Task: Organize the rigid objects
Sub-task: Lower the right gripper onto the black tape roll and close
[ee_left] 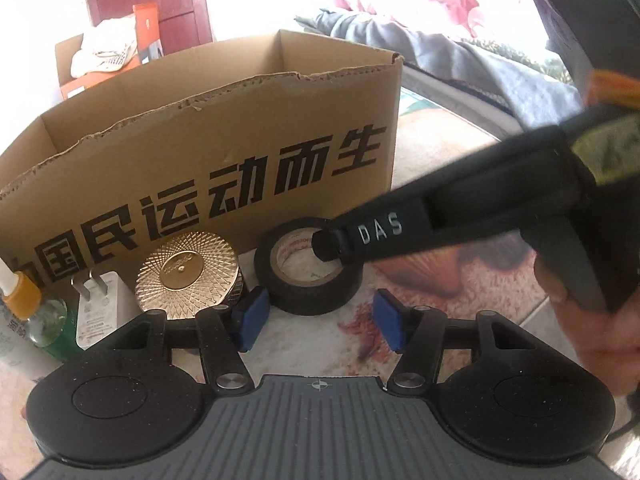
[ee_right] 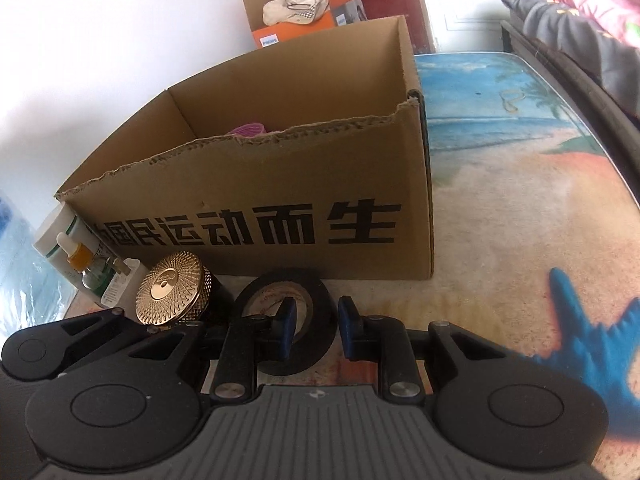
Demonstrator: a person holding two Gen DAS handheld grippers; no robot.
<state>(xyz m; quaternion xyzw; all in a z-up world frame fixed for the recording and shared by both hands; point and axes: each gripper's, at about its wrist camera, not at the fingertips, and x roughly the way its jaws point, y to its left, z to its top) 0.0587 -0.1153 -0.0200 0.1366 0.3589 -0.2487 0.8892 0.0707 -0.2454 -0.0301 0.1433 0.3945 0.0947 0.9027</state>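
Observation:
A black tape roll (ee_left: 308, 268) lies flat in front of the open cardboard box (ee_left: 224, 152). My left gripper (ee_left: 316, 322) is open just short of the roll. My right gripper (ee_right: 316, 326) straddles the roll's right wall (ee_right: 320, 320), one pad inside the hole, one outside, with a gap still showing. Its finger reaches over the roll in the left wrist view (ee_left: 340, 242). A gold ribbed lid (ee_left: 190, 276) sits left of the roll, then a white plug charger (ee_left: 98, 308) and a dropper bottle (ee_left: 24, 300).
The box (ee_right: 256, 208) holds something pink (ee_right: 246, 129). A white tube (ee_right: 60, 240) stands by its left corner. The table has a beach-print cover (ee_right: 520, 184). Bedding (ee_right: 580, 32) lies at the right, more boxes (ee_right: 296, 12) behind.

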